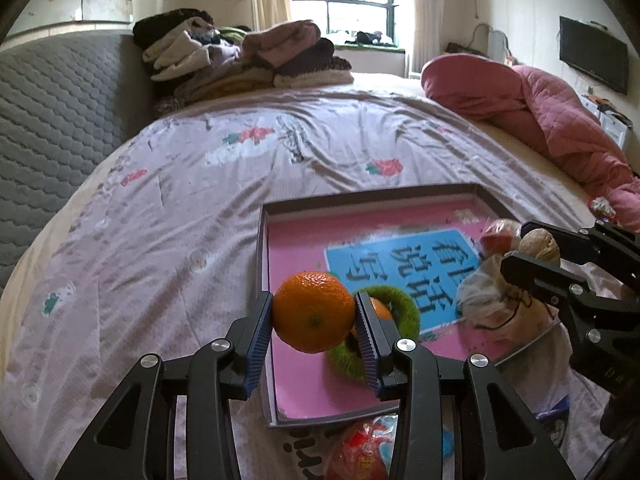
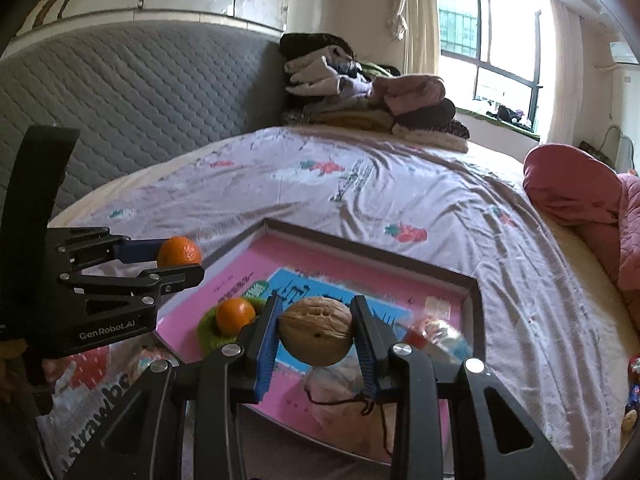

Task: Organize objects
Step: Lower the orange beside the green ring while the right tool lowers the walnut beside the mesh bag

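Holding: the left gripper [image 1: 314,312] pinches an orange [image 1: 313,311] above the tray's near-left corner; the right gripper [image 2: 316,330] pinches a walnut [image 2: 315,330] over the tray.
Tray [image 1: 360,200]: on the bed, lined pink; a second orange [image 2: 235,314] sits in a green ring [image 2: 208,326].
Advice: lower each slowly, release only once resting, so neither rolls out.

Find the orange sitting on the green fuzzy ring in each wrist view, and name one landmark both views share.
Left wrist view: the orange on the green ring shows only as a sliver at lower centre, behind the left gripper's right finger.
Right wrist view: it sits in full at lower left of centre, inside the box.
Shared landmark: the blue label on the box's pink floor.
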